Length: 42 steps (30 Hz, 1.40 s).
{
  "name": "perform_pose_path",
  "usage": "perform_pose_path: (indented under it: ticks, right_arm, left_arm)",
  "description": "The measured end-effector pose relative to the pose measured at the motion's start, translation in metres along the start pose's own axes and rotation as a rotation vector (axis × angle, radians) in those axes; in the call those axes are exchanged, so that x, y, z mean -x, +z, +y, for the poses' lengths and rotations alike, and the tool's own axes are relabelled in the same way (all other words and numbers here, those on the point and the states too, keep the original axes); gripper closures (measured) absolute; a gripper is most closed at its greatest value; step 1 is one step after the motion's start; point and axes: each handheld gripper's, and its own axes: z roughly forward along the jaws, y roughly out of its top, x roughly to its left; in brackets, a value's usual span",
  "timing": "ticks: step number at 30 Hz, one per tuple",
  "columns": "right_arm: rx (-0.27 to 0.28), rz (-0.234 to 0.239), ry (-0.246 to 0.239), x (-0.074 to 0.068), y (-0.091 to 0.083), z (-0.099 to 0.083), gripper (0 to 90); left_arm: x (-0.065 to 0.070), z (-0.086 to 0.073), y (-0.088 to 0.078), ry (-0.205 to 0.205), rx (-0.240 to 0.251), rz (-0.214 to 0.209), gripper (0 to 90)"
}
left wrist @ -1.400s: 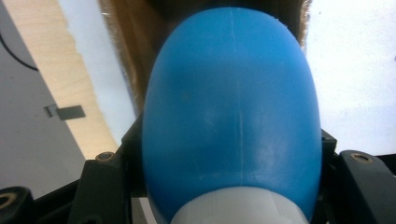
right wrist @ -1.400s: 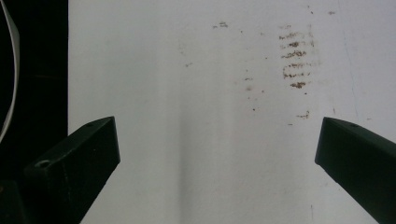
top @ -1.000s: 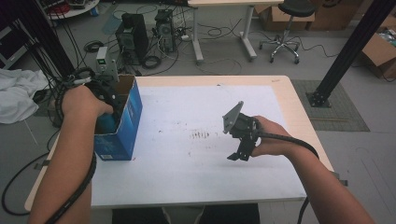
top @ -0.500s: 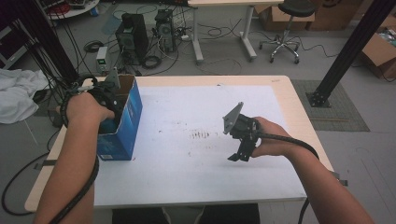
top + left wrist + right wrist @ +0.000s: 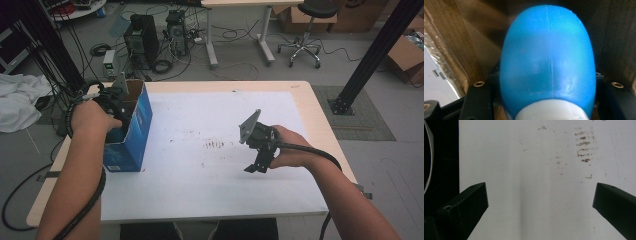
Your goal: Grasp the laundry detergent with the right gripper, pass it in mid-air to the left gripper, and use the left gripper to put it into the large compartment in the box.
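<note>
While the left gripper (image 5: 116, 102) clamps a blue bottle (image 5: 547, 60) inside the blue box (image 5: 131, 134) at the table's left, lifting it clear seems next; the right gripper (image 5: 540, 207) waits wide open, empty.

The left gripper (image 5: 116, 102) reached down into the open blue box (image 5: 131, 134) at the desk's (image 5: 200, 195) left edge. The right gripper (image 5: 257, 160) hovered above the white sheet (image 5: 200, 125), well apart from the box.

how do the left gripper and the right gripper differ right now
The left gripper reaches into the blue cardboard box; the right gripper hangs over the bare white table sheet. The left gripper is shut on a blue bottle; the right gripper's jaws stand wide apart with nothing between. Both have black jaws.
</note>
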Motion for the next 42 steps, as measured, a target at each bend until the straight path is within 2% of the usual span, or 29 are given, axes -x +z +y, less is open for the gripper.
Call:
perform_pose_path:
  ticks: [11,18,30,33,42]
  right_arm:
    - [0.001,-0.002,-0.004,0.0,0.0,0.001,0.0]
    - [0.004,-0.004,-0.004,-0.001,0.0,0.002,0.0]
    - [0.004,-0.004,-0.011,-0.001,0.002,0.005,0.0]
    - [0.002,-0.004,-0.01,-0.001,0.002,0.005,0.0]
    - [0.002,-0.009,-0.01,-0.002,0.0,0.006,0.0]
  left_arm:
    - [-0.001,-0.001,-0.001,-0.009,0.004,0.011,37.6]
    - [0.001,-0.004,-0.006,0.0,0.021,-0.002,28.7]
    - [0.003,-0.011,-0.03,0.021,0.052,0.019,25.5]
    - [0.004,-0.013,-0.037,0.015,0.066,0.021,24.4]
    - [0.009,-0.018,-0.059,0.051,0.091,0.023,17.1]
